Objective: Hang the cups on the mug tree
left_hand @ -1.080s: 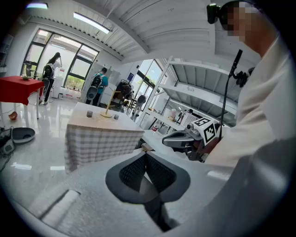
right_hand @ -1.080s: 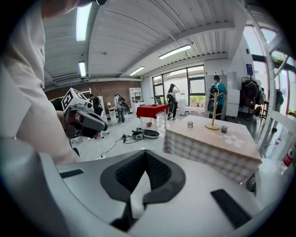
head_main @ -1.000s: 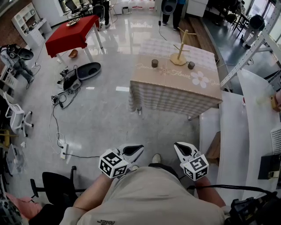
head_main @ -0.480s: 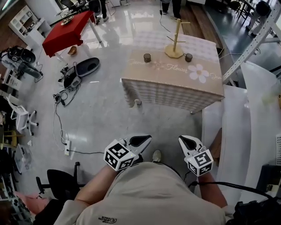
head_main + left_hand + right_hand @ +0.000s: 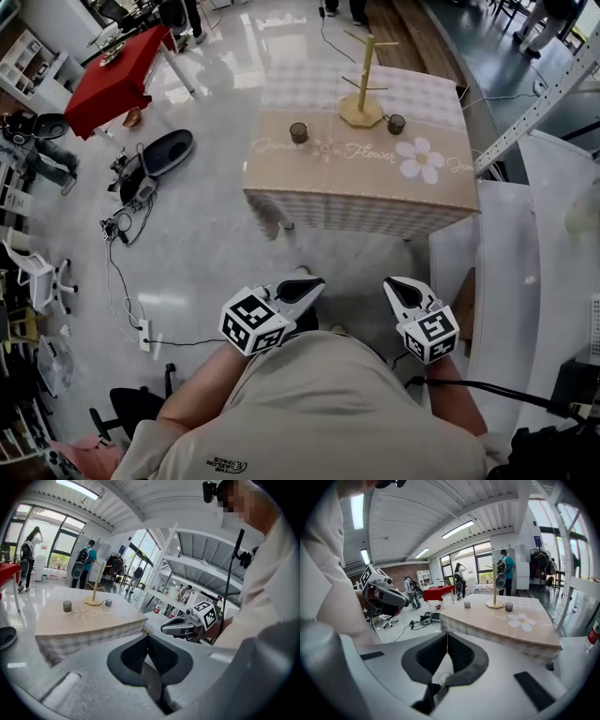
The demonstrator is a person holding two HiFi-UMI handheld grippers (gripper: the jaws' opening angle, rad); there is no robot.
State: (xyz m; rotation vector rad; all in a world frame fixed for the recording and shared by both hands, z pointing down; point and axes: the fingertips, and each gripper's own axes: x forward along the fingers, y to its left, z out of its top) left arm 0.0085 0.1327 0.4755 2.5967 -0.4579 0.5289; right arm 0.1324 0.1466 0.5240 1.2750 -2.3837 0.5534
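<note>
A wooden mug tree (image 5: pixel 361 94) stands at the far side of a table with a beige flowered cloth (image 5: pixel 356 187). One dark glass cup (image 5: pixel 298 132) sits to its left, another (image 5: pixel 396 124) to its right. Both grippers are held close to my body, well short of the table. My left gripper (image 5: pixel 314 282) is shut with nothing in it, its pads meeting (image 5: pixel 147 637). The right gripper (image 5: pixel 394 284) is likewise shut and empty (image 5: pixel 447 633). The left gripper view shows the tree (image 5: pixel 95 592) and cups (image 5: pixel 67 605) far off; the right gripper view shows the tree (image 5: pixel 493 595) too.
A white metal rack (image 5: pixel 534 281) runs along the right, close to the table's corner. On the floor to the left lie cables and a dark bag (image 5: pixel 155 159), with a red table (image 5: pixel 117 80) behind. An office chair (image 5: pixel 131 408) stands at lower left. People stand beyond the table.
The table with the tree and cups has come nearer and lower in the head view. Both grippers stay shut near my body, slightly higher in the frame.
</note>
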